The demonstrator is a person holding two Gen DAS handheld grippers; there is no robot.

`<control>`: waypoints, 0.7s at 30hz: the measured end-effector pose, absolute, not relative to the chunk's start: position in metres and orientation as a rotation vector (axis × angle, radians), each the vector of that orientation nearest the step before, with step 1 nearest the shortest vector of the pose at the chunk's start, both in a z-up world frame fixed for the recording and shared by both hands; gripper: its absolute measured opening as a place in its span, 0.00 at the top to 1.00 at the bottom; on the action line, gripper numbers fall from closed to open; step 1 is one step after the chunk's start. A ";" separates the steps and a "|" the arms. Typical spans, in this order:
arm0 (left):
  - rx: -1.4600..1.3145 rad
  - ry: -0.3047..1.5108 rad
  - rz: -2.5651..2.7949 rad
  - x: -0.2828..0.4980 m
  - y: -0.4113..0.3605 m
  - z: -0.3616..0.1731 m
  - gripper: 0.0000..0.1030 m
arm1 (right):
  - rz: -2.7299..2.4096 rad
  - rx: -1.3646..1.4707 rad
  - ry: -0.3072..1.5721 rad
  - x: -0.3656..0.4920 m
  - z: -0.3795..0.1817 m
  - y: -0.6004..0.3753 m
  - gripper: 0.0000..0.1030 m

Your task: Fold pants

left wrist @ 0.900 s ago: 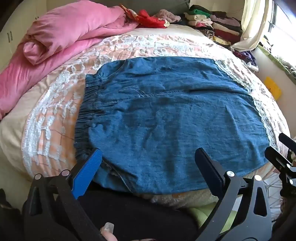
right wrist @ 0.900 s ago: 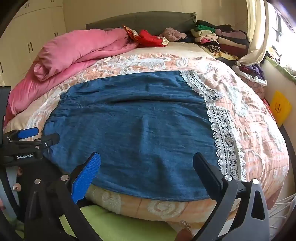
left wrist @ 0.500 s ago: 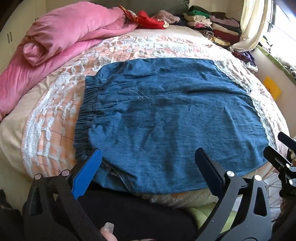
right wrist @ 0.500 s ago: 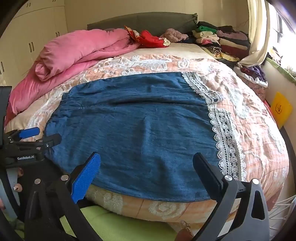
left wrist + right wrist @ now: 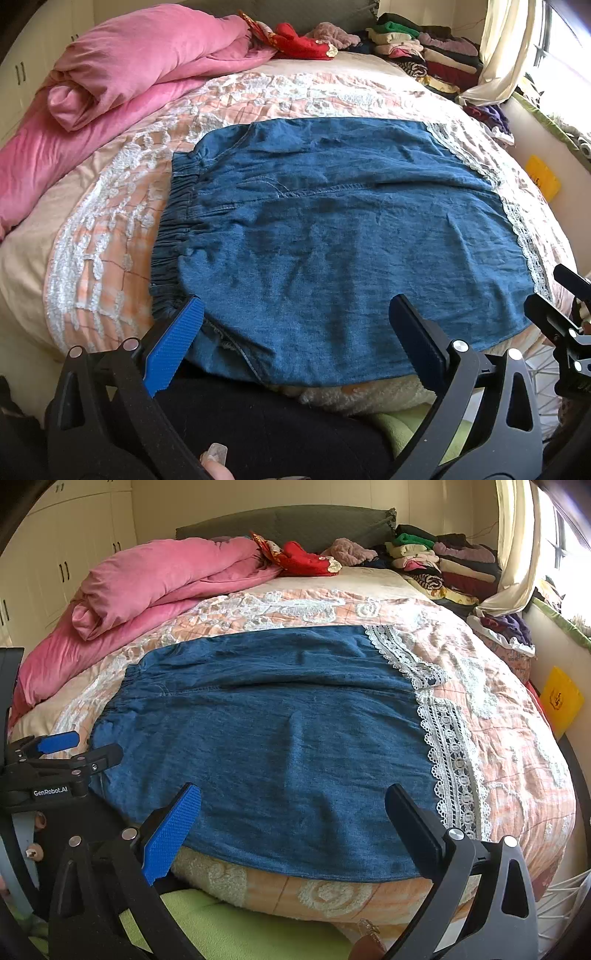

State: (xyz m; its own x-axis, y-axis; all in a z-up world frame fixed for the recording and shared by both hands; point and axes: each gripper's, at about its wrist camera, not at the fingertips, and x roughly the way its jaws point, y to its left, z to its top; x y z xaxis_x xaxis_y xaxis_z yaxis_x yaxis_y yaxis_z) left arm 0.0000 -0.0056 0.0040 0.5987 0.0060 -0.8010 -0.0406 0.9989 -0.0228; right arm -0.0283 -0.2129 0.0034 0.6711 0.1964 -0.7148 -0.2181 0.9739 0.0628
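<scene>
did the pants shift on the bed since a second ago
No. The pants lie at the same spot against the pink blanket and lace strip.

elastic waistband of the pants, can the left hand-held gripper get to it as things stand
Probably yes. The left hand-held gripper is open at the near edge of the pants, and the waistband lies uncovered just left of its blue finger, with nothing between.

My blue denim pants [image 5: 332,229] lie flat, folded into a wide rectangle, gathered elastic waistband to my left, white lace-trimmed hems (slightly rumpled) to my right, near edge overhanging
</scene>
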 end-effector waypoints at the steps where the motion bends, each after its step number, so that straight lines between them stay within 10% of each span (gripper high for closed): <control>1: -0.041 0.930 0.026 0.000 -0.005 0.004 0.09 | 0.234 -0.027 0.802 -0.028 0.003 -0.213 0.04; 21: -0.043 0.925 0.025 -0.001 -0.005 0.004 0.09 | 0.234 -0.030 0.800 -0.029 0.004 -0.212 0.04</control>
State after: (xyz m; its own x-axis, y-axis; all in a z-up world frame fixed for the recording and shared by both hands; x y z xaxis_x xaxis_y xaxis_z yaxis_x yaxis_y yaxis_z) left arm -0.0009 -0.0048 0.0042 0.6013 0.0034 -0.7990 -0.0406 0.9988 -0.0264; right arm -0.0294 -0.2121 0.0036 0.6724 0.1962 -0.7137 -0.2190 0.9738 0.0614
